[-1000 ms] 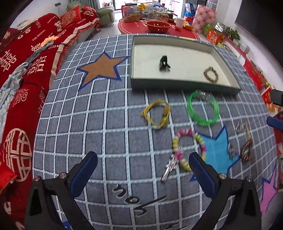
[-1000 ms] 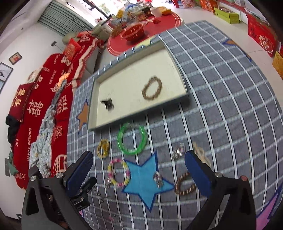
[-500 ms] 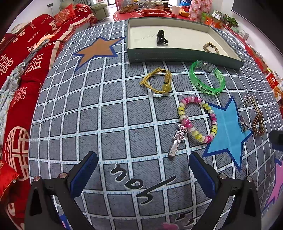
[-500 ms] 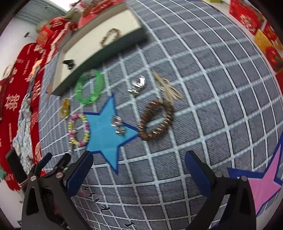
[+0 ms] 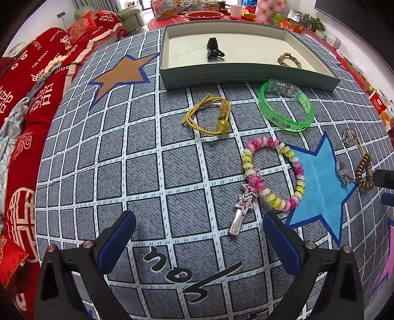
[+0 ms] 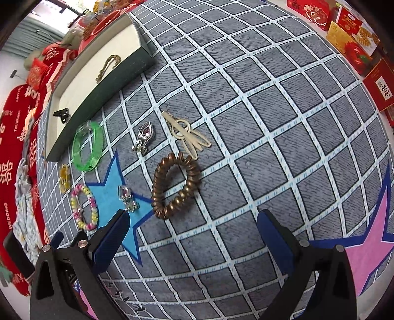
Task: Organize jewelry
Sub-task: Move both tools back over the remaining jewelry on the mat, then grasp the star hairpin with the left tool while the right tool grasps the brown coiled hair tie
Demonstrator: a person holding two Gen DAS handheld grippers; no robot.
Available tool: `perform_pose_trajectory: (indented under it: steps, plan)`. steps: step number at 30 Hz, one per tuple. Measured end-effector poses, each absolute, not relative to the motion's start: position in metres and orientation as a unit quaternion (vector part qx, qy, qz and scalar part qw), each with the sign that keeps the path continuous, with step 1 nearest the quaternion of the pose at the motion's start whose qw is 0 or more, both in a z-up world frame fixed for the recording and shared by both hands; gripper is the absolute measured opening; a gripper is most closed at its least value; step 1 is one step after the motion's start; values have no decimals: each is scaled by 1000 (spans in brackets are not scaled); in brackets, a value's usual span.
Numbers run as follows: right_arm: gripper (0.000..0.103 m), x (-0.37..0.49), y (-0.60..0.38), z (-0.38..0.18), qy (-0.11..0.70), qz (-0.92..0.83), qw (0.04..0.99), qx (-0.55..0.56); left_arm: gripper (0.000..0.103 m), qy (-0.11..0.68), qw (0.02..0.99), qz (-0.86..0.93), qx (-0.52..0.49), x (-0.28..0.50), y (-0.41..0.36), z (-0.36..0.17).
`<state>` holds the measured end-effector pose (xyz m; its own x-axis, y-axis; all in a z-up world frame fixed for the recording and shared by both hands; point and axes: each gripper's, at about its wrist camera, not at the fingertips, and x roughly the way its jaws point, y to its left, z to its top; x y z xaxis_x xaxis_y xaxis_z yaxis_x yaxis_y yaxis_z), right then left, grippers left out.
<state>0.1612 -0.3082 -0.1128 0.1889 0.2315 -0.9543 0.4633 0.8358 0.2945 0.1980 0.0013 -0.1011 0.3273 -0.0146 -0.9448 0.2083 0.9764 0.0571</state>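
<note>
A shallow green tray (image 5: pixel 246 77) (image 6: pixel 98 96) holds a black clip (image 5: pixel 213 48) and a tan beaded bracelet (image 5: pixel 289 59). In front of it on the checked cloth lie a yellow cord bracelet (image 5: pixel 209 115), a green bangle (image 5: pixel 285 108) (image 6: pixel 88 145), a pink-and-yellow bead bracelet (image 5: pixel 273 172) and a silver star hair clip (image 5: pixel 242 209). My left gripper (image 5: pixel 199 236) is open, just short of the star clip. My right gripper (image 6: pixel 193 237) is open, low over the cloth just below a brown spiral hair tie (image 6: pixel 174 184). Two silver earrings (image 6: pixel 144 135) (image 6: pixel 126 198) and a gold hairpin (image 6: pixel 187 136) lie around it.
A red sofa cover (image 5: pixel 22 103) runs along the left edge of the cloth. Red boxes (image 6: pixel 357 41) stand off the far right edge. A red round table (image 5: pixel 204 16) with bowls sits behind the tray. A pink star (image 6: pixel 369 246) marks the cloth near my right gripper.
Both grippers have dropped lower and closer to the cloth. The right one swung from the tray side down toward the brown spiral hair tie; the left closed in on the star clip.
</note>
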Motion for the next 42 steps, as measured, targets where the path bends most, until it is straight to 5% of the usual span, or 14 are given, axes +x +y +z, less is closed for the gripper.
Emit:
perform_pose_trajectory:
  steps: [9, 18, 20, 21, 22, 24, 25, 42]
  plan:
    - [79, 182, -298, -110, 633, -120, 735, 211, 100, 574, 811, -81, 81, 204, -3, -104]
    - [66, 197, -276, -109, 643, -124, 741, 151, 73, 567, 811, -117, 90, 203, -18, -99]
    - [62, 193, -256, -110, 644, -119, 745, 131, 59, 567, 809, -127, 88, 203, -21, -98]
    - [55, 192, -249, -110, 644, -117, 746, 124, 52, 565, 810, -132, 91, 202, -23, -97]
    - [50, 191, -244, -109, 643, -115, 748, 115, 35, 562, 810, -140, 95, 201, -26, -96]
    - [16, 191, -234, -108, 641, -111, 753, 101, 33, 562, 809, -143, 99, 200, -28, -96]
    - [13, 190, -231, -108, 640, -108, 754, 100, 33, 563, 808, -144, 92, 200, -27, -96]
    - [13, 160, -289, -91, 620, -34, 755, 212, 29, 560, 815, -147, 6, 190, 5, -66]
